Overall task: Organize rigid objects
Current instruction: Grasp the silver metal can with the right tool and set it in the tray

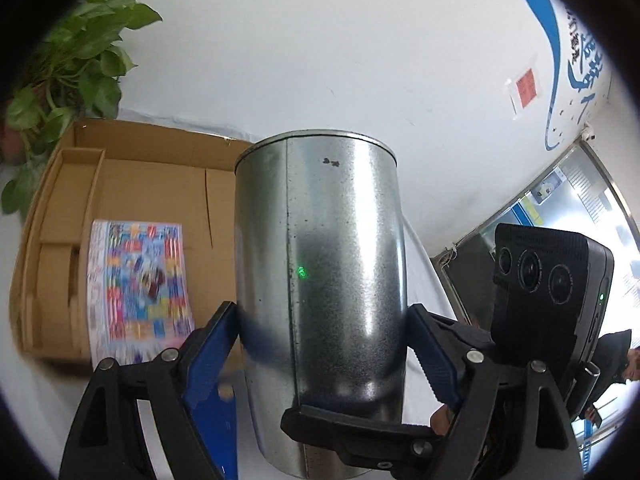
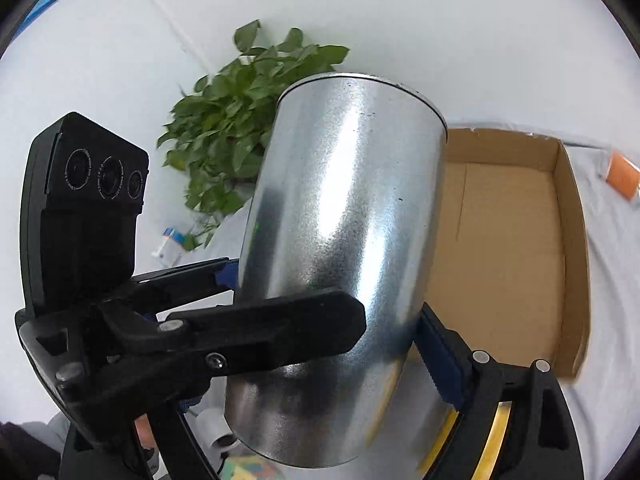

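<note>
A tall galvanized metal can [image 1: 324, 280] fills the middle of both views [image 2: 340, 264]. My left gripper [image 1: 324, 328] is shut on its lower body, blue pads pressed on both sides. My right gripper [image 2: 332, 320] grips the same can from the other side; its right blue pad [image 2: 440, 360] touches the can and the left gripper's finger crosses in front. The can is lifted and tilted above an open cardboard box [image 1: 160, 184], also seen in the right wrist view [image 2: 520, 248]. A colourful booklet [image 1: 140, 284] lies in the box.
A leafy potted plant [image 1: 68, 60] stands behind the box by the white wall [image 2: 240, 136]. An orange object [image 2: 622, 174] lies on the grey cloth right of the box. A small white carton [image 2: 170, 246] lies near the plant.
</note>
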`<action>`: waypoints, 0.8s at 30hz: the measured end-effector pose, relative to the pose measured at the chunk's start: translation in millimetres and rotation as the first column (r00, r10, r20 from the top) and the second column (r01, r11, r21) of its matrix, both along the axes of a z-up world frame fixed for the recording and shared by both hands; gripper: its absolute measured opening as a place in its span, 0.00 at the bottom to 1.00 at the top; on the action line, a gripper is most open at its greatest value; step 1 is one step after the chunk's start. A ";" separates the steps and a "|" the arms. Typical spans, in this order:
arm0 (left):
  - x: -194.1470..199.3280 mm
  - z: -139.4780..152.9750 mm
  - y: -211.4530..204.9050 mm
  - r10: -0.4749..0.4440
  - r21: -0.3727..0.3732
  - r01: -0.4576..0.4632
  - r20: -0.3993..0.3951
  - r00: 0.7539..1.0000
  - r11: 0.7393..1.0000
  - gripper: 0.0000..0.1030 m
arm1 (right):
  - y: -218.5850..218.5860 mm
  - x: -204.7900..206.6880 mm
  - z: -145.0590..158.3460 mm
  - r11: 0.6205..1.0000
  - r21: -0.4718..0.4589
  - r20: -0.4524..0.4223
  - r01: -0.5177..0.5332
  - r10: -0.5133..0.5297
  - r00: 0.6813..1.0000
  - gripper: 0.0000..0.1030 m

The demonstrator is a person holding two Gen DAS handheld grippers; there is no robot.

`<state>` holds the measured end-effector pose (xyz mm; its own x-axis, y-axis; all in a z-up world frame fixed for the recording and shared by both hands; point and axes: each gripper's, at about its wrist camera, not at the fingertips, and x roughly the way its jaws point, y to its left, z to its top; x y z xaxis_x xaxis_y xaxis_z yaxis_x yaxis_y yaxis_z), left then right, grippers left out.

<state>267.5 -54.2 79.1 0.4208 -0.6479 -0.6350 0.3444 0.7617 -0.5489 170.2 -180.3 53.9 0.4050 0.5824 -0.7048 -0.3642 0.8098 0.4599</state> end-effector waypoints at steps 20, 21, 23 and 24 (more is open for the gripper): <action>93.1 -151.4 -11.9 0.023 0.008 -0.022 -0.346 0.938 1.000 0.82 | -11.2 53.4 -146.1 0.988 -0.121 -0.293 0.091 -0.123 0.948 0.84; 91.6 -151.2 -12.8 0.023 0.008 -0.022 -0.345 0.938 1.000 0.82 | -16.1 48.7 -141.0 0.990 -0.106 -0.278 0.097 -0.124 0.952 0.83; 87.3 -149.8 -14.5 0.021 0.012 -0.018 -0.350 0.936 1.000 0.82 | -22.4 44.4 -135.7 0.989 -0.092 -0.261 0.116 -0.137 0.956 0.77; 91.8 -149.8 -14.3 0.021 0.020 -0.015 -0.355 0.935 1.000 0.82 | -24.5 44.0 -138.5 0.989 -0.084 -0.272 0.120 -0.139 0.952 0.77</action>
<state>359.2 -68.6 -70.8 0.1777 -0.6305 -0.7556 0.1151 0.7759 -0.6203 214.2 -204.8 -84.5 0.2583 0.4868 -0.8344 -0.1204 0.8732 0.4722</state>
